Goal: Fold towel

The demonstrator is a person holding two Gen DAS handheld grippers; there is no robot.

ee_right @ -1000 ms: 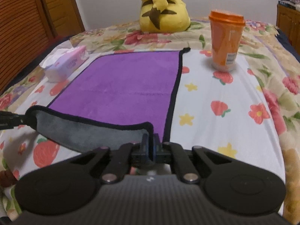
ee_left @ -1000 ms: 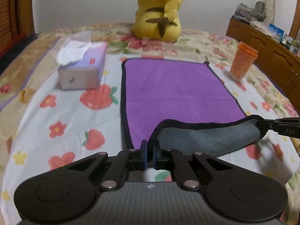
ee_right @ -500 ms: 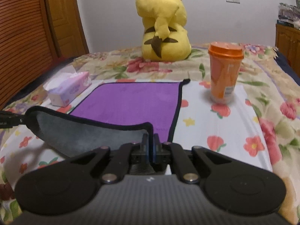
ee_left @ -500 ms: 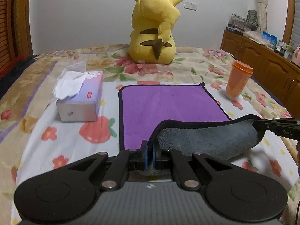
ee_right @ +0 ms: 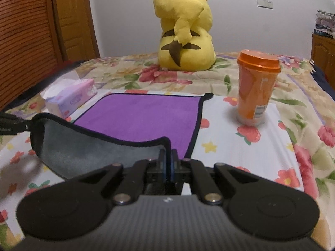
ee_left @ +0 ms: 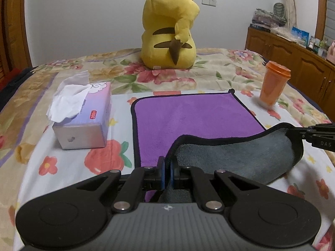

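Purple microfibre towel lies flat on the bed, black-trimmed, grey on the underside. Its near edge is lifted off the sheet and the far half rests flat, so this looks like the first fold, front edge carried toward the back edge.

Left gripper is pinched tight on the near left corner, fabric clamped between the blue pads. Right gripper is likewise clamped on the near right corner. Holding both corners keeps the hem stretched between them, so the flap goes over as one sheet and doesn't bunch; the slight sag in the middle says tension is moderate.

Grey underside faces up and toward the cameras because the edge is curled back over the purple face.

Clutter sits off the towel: tissue box just beside its left edge, orange cup near the right side, yellow plush behind the far edge. Probably the cup matters most, being upright and easy to knock if the right gripper swings wide.

Next move likely needs both grippers travelling forward level, to land near corners on far corners.
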